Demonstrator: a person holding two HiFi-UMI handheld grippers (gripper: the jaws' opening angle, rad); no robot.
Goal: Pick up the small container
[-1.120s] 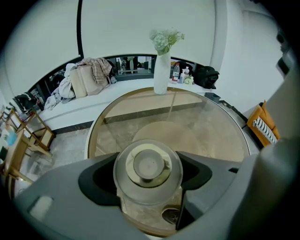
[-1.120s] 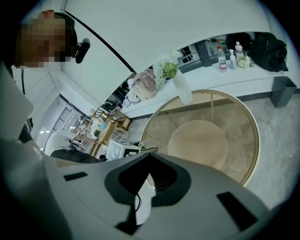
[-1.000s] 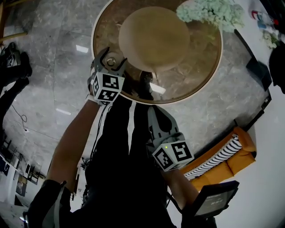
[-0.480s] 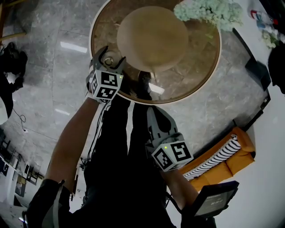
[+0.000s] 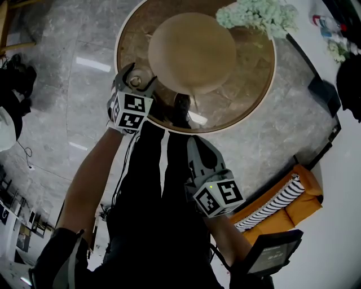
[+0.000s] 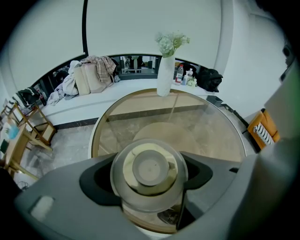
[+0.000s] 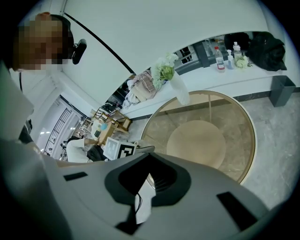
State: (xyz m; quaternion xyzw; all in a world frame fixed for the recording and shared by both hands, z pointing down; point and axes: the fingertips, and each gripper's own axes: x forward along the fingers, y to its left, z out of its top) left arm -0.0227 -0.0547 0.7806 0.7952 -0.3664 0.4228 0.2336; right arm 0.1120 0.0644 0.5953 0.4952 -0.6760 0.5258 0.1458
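The small container [image 6: 149, 174], a clear round jar with a pale lid, is being pinched between the two fingers of the left gripper [image 5: 138, 77], one finger being pressed against each side of it. In the head view the container is being held over the round glass table [image 5: 255, 96] near the 9 o'clock edge of the top, just inside the gold rim; whether its base is touching the glass cannot be told. In the left gripper view the container is being seen from above, filling the gap between the fingers, with the table rim showing through its clear wall at 6 o'clock. The tan round base [image 5: 192, 45] of the table is being seen through the glass at the centre. A white vase [image 6: 165, 75] with pale green flowers [image 5: 256, 14] is being kept on the table between 1 and 2 o'clock in the head view, well apart from the container. The right gripper [image 5: 194, 148] is being held off the table at 6 o'clock, low over the person's dark trousers, its fingers being pressed together with nothing between them. Its marker cube [image 5: 219, 197] is being turned toward the camera. An orange cushion [image 5: 299, 200] with a striped one beside it is being seen on the floor at 4 o'clock.
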